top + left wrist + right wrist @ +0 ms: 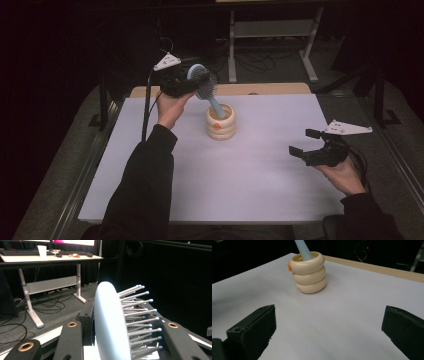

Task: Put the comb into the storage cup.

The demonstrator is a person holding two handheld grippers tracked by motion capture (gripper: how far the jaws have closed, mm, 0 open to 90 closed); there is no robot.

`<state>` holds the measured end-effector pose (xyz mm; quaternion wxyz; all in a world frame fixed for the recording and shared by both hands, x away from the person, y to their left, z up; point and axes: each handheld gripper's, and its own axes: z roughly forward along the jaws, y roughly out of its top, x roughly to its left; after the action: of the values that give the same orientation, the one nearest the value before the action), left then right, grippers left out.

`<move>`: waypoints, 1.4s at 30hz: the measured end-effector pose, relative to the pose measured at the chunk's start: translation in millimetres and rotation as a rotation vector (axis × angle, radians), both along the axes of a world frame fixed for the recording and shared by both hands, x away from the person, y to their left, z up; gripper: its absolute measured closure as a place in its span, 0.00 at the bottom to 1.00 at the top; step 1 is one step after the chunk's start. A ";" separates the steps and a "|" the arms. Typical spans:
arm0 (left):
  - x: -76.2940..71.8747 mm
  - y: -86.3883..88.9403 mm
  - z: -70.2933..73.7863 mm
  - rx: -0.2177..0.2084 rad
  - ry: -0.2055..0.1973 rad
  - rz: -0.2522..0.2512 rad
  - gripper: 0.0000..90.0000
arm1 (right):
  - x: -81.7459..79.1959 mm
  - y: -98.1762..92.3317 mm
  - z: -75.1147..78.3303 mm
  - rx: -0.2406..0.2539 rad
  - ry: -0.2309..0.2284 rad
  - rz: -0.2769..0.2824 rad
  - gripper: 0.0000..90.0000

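Note:
A pale blue hairbrush (204,85) leans with its handle (303,250) down inside a cream cup (220,122) made of three stacked rings, at the back middle of the white table (250,175). My left gripper (192,80) is shut on the brush's head; in the left gripper view the head (110,325) sits between the jaws, bristles toward the right jaw. My right gripper (301,142) hovers open at the table's right side, with nothing between its fingers. In the right gripper view that gripper (329,322) faces the cup (309,272) from a distance.
A wooden strip (270,89) runs along the table's far edge. Behind it stands a white desk frame (270,30) with cables on the floor. A desk with a keyboard and a cup (42,250) is in the background. The surroundings are dark.

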<state>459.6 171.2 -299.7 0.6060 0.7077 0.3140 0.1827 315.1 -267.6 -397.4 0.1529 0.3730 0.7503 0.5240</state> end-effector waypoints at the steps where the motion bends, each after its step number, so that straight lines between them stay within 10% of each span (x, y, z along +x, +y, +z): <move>1: 0.0 0.2 -0.9 0.003 0.003 0.000 0.61 | -1.4 -1.1 -0.7 0.003 -0.005 -0.002 0.00; 42: 12.9 -3.5 -56.5 -0.022 0.093 0.028 0.60 | -25.8 -14.6 -27.4 -0.033 -0.012 -0.031 0.00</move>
<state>472.5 167.7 -356.2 0.5961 0.7041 0.3536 0.1546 289.3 -282.2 -424.8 0.1716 0.3789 0.7520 0.5113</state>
